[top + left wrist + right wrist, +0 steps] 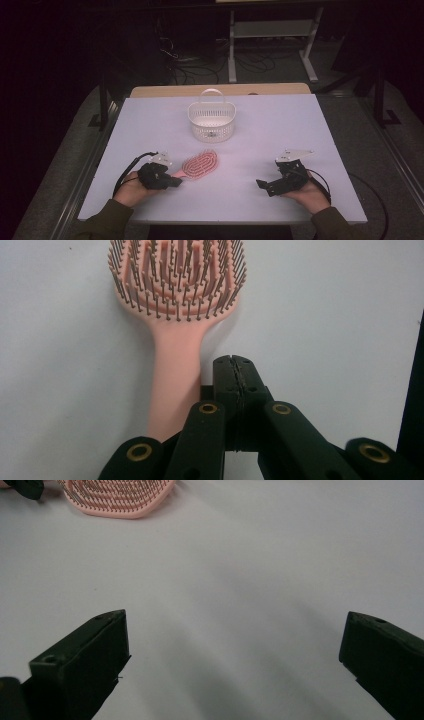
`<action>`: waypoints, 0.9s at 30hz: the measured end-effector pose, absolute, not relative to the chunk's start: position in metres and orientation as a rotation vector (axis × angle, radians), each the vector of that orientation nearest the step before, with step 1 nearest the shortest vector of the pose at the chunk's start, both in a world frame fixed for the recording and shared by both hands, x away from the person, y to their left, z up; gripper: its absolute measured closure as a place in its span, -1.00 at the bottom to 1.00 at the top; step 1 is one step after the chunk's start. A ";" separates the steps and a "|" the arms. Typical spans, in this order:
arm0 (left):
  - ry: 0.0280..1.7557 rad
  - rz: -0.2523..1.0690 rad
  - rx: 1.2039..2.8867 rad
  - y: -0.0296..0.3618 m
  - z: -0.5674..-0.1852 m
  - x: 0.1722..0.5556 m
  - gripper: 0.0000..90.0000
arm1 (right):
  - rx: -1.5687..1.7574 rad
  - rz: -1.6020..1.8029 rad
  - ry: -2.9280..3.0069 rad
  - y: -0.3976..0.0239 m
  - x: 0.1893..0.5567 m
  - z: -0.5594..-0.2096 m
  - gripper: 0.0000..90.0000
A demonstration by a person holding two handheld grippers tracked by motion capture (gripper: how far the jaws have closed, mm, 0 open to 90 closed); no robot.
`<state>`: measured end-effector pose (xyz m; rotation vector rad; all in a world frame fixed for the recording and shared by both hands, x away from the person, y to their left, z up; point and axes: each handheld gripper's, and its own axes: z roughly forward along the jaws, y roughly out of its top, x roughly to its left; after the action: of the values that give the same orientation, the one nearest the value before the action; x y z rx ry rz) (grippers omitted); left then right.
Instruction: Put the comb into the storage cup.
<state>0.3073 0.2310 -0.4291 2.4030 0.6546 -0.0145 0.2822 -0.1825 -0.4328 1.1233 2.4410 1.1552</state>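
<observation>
Nearest the high camera are the person's two sleeves and hands at the near edge of the white table (pixel 300 120). On the left, the left gripper (pixel 176 182) rests on the table with its jaws pressed together and nothing between them; in the left gripper view the closed tips (pixel 234 365) lie just beside the handle of the pink hairbrush (pixel 177 305), to the handle's right, not around it. That hairbrush (pixel 200 163) lies flat with bristles up, its handle pointing toward the left gripper and its oval head angled away toward the basket. Beyond the hairbrush's head, farther from the person, stands a white slotted basket (pixel 211 120) with its handle up, well apart from the hairbrush. Right of the hairbrush, well apart from it, the right gripper (pixel 260 184) sits in the right hand with jaws spread wide over bare table; the right gripper view shows the two black jaws far apart, the hairbrush's head (pixel 120 497) at the top left.
</observation>
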 end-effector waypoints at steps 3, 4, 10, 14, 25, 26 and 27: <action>0.653 -0.020 2.368 0.231 -0.426 0.307 0.96 | 1.122 1.155 2.442 -0.183 0.282 -0.433 -1.00; 0.648 -0.018 2.360 0.231 -0.425 0.307 0.93 | 1.123 1.154 2.442 -0.183 0.282 -0.433 -1.00; 0.622 0.017 2.255 0.234 -0.417 0.304 0.61 | 1.122 1.153 2.444 -0.182 0.282 -0.433 -1.00; 0.622 0.044 2.201 0.241 -0.412 0.303 0.40 | 1.120 1.152 2.444 -0.182 0.282 -0.433 -1.00; 0.634 0.141 2.109 0.263 -0.412 0.297 -0.39 | 1.123 1.154 2.448 -0.182 0.282 -0.433 -1.00; 0.641 0.153 2.110 0.264 -0.413 0.296 -0.48 | 1.124 1.155 2.447 -0.182 0.282 -0.433 -1.00; 0.646 0.159 2.106 0.265 -0.414 0.296 -0.57 | 1.125 1.154 2.448 -0.182 0.282 -0.434 -1.00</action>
<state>0.2959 0.2653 -0.4139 2.1063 0.6458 0.1587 0.2825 -0.1815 -0.4336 1.1246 2.4480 1.1542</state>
